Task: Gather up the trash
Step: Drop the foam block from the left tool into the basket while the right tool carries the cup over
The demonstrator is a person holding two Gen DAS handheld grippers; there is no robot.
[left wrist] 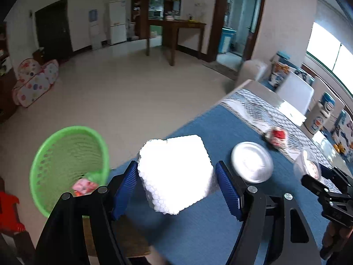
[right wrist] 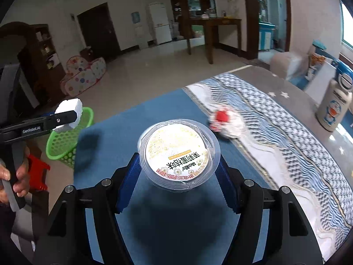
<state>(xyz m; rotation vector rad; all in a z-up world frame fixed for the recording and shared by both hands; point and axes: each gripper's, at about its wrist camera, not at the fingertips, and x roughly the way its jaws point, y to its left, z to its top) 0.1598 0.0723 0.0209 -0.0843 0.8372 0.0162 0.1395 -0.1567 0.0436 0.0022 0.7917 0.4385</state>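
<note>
My left gripper [left wrist: 176, 183] is shut on a white foam block [left wrist: 176, 170] and holds it above the blue tablecloth's left edge, to the right of a green basket [left wrist: 66, 150] on the floor. The basket holds a pink wrapper [left wrist: 85, 185]. My right gripper [right wrist: 178, 174] is shut on a clear plastic cup with a printed lid [right wrist: 178, 152], held above the blue cloth [right wrist: 132, 121]. A red-and-white crumpled wrapper [right wrist: 222, 121] lies on the table beyond it. In the right wrist view the left gripper [right wrist: 64, 117] with the foam block [right wrist: 69, 108] is over the basket [right wrist: 64, 141].
A silver plate [left wrist: 251, 161] sits on the blue cloth [left wrist: 209, 220]. The patterned runner [right wrist: 286, 132] crosses the table's right side. A white bottle [right wrist: 335, 108] stands at far right. A red stool [right wrist: 36, 170] stands beside the basket. A dotted play tent [left wrist: 35, 81] is across the floor.
</note>
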